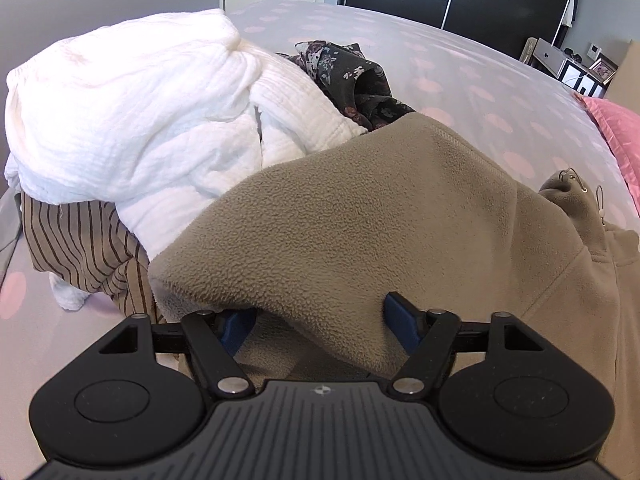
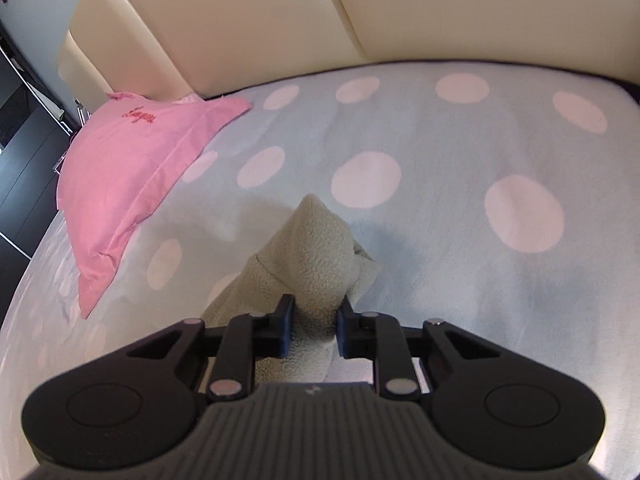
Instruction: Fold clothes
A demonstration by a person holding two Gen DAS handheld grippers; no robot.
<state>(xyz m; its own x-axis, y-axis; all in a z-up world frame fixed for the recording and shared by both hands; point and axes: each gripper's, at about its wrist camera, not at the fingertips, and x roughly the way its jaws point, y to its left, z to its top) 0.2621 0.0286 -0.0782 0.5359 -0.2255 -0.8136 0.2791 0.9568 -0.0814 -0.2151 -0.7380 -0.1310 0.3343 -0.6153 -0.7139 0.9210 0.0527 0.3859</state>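
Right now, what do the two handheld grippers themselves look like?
Left gripper and right gripper match: ribbed dark grey body, black linkage arms with silver pivot pins, two round black discs, blue jaws. No cables, sleeves or hands visible.

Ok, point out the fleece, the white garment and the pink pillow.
fleece (image 1: 360, 216), left wrist view, its upper face.
white garment (image 1: 132, 112), left wrist view, middle of the heap.
pink pillow (image 2: 128, 168), right wrist view, its top face.

Left wrist view close over fleece (image 1: 360, 220), facing clothes pile; right faces headboard (image 2: 280, 8); both share fleece.
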